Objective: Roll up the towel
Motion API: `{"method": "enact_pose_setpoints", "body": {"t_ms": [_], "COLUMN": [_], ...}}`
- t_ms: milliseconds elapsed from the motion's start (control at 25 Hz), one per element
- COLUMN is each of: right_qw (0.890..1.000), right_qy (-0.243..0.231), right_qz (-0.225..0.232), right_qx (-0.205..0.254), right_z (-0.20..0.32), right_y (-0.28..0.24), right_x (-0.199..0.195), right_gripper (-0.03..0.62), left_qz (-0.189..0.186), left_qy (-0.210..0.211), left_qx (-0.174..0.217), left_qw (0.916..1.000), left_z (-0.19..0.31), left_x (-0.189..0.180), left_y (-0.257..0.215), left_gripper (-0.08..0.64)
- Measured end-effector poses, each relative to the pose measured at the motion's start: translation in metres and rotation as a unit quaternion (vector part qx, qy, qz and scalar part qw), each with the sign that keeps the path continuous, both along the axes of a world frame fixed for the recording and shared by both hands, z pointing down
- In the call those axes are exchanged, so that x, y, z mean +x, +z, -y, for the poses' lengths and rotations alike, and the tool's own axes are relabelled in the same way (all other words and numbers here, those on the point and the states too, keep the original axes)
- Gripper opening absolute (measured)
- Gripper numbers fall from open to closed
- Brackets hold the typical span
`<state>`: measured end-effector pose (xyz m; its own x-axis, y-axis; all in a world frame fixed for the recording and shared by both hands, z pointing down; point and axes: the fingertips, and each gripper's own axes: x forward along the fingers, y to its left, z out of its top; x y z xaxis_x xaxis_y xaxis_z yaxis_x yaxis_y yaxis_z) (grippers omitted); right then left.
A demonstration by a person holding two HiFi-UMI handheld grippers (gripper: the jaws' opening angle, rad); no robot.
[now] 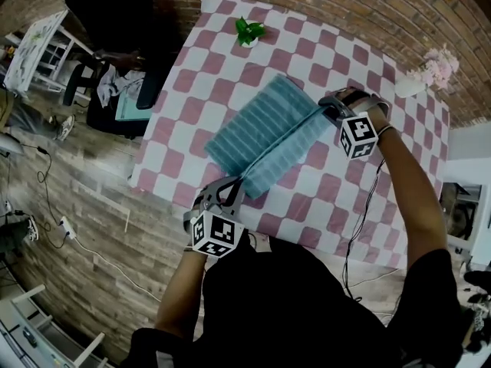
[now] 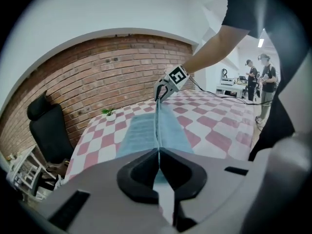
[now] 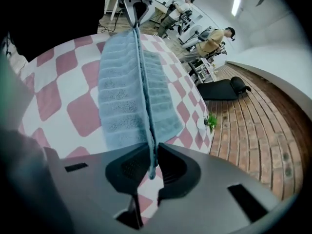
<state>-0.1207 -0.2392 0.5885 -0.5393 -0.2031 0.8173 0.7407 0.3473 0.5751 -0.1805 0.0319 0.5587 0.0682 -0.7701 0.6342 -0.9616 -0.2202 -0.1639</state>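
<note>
A light blue ribbed towel lies on the red-and-white checked tablecloth, with one long edge lifted into a taut ridge between my grippers. My left gripper is shut on the near corner of that edge; in the left gripper view the towel runs from its jaws to the other gripper. My right gripper is shut on the far corner; in the right gripper view the towel stretches away from the gripper across the table.
A small potted plant stands near the table's far edge, and a vase of pink flowers at its right corner. A black office chair sits left of the table. People stand in the background of both gripper views.
</note>
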Motion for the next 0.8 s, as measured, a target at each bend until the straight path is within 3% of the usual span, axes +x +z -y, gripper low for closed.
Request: {"method": "enact_pose_setpoints", "body": {"t_ms": [360, 800], "right_qw": [0.999, 0.999], "right_qy": [-0.023, 0.006], "right_qz": [-0.02, -0.039], "right_qx": [0.034, 0.033], "right_z": [0.01, 0.023], "right_y": [0.025, 0.048], "right_x": [-0.096, -0.14], "right_gripper": [0.046, 0.056], "left_qz": [0.023, 0.027], "left_qy": [-0.041, -0.042], "left_qx": [-0.025, -0.028], "left_qw": [0.9986, 0.9984], "left_z": [0.007, 0.015], "left_x": [-0.084, -0.126], "left_y": [0.031, 0.051], "left_gripper": [0.009, 0.009]}}
